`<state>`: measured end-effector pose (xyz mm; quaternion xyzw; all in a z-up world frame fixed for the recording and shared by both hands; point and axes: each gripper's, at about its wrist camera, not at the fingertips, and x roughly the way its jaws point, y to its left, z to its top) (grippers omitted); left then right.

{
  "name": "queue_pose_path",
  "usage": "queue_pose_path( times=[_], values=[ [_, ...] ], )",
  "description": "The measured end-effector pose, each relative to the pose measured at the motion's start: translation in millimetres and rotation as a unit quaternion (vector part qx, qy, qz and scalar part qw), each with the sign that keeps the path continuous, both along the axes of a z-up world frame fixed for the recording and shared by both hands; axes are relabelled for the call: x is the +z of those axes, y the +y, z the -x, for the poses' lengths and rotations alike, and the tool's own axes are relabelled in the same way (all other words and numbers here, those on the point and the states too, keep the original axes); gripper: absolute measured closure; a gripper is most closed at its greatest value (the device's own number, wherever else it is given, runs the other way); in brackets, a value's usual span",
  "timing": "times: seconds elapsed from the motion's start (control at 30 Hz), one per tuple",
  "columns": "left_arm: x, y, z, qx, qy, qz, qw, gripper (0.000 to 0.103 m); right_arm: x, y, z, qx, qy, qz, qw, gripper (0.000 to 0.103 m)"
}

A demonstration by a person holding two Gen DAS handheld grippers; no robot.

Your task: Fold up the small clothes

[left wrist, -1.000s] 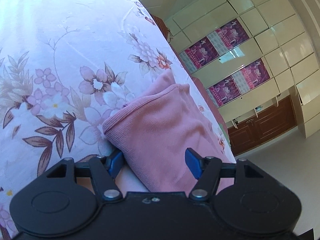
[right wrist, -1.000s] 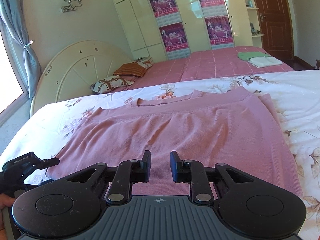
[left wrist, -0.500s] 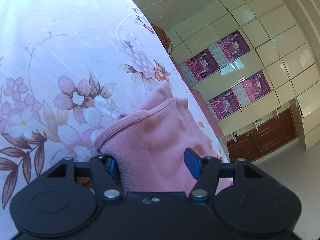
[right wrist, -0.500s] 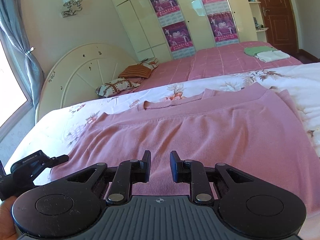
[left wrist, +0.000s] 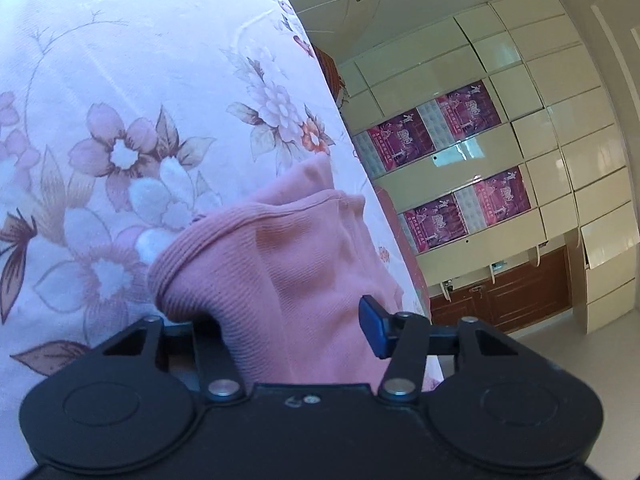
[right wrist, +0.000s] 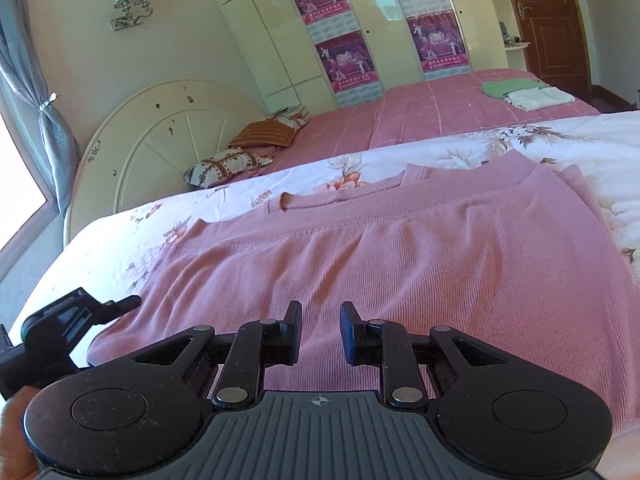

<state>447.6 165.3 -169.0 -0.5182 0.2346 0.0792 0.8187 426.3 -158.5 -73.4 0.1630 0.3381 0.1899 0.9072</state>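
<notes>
A pink knit top (right wrist: 400, 264) lies spread flat on the floral bedsheet (right wrist: 580, 140). In the left wrist view its ribbed hem corner (left wrist: 280, 264) sits between the jaws of my left gripper (left wrist: 288, 324), which stand wide apart around the fabric; the left finger is hidden under the cloth. My right gripper (right wrist: 320, 332) hovers over the near hem of the top, jaws apart with a narrow gap and nothing between them. The left gripper also shows at the top's left corner in the right wrist view (right wrist: 72, 316).
A second bed with a pink checked cover (right wrist: 420, 120) stands behind, with pillows (right wrist: 240, 160) and folded green and white clothes (right wrist: 524, 94). A round cream headboard (right wrist: 168, 136), cream wardrobes with posters (right wrist: 344, 56) and a brown door (right wrist: 548, 20) lie beyond.
My left gripper has pushed forward onto the top's hem corner, so the cloth now bunches deeper between its jaws. My right gripper has shifted slightly over the top, its gap unchanged.
</notes>
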Motion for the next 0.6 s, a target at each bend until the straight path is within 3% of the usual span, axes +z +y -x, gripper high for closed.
queue_pose_path(
  times=[0.03, 0.07, 0.1, 0.17, 0.27, 0.33, 0.5, 0.6],
  values=[
    [-3.2, 2.8, -1.3, -0.002, 0.008, 0.002, 1.0, 0.075, 1.8, 2.1, -0.5, -0.003, -0.001, 0.002, 1.0, 0.081],
    [-9.0, 7.8, -4.0, -0.006, 0.022, 0.015, 0.9996, 0.096, 3.1, 4.0, -1.5, -0.004, -0.001, 0.004, 1.0, 0.082],
    [-11.8, 13.4, -1.6, -0.004, 0.012, 0.034, 0.9993, 0.096, 4.0, 7.6, -2.8, -0.003, -0.002, 0.005, 1.0, 0.083],
    [1.4, 14.6, 2.8, -0.015, -0.011, 0.005, 0.9998, 0.096, 5.7, 17.6, -8.0, -0.001, -0.005, 0.018, 1.0, 0.103],
    [2.2, 16.3, 5.2, -0.032, -0.024, 0.004, 0.9992, 0.096, 9.3, 34.5, -17.1, 0.0, -0.016, 0.035, 0.999, 0.103],
    [-9.4, 20.8, 1.2, -0.038, -0.004, 0.012, 0.9992, 0.093, 7.0, 48.0, -25.4, 0.007, -0.016, 0.052, 0.998, 0.103],
    [-17.0, 27.2, -0.2, -0.041, -0.007, 0.031, 0.9987, 0.09, -28.0, 73.7, -48.2, 0.019, 0.045, 0.112, 0.993, 0.103],
    [-18.8, 28.9, -0.9, -0.03, 0.0, 0.035, 0.999, 0.091, -33.2, 72.2, -46.9, 0.017, 0.037, 0.108, 0.993, 0.103]
  ],
)
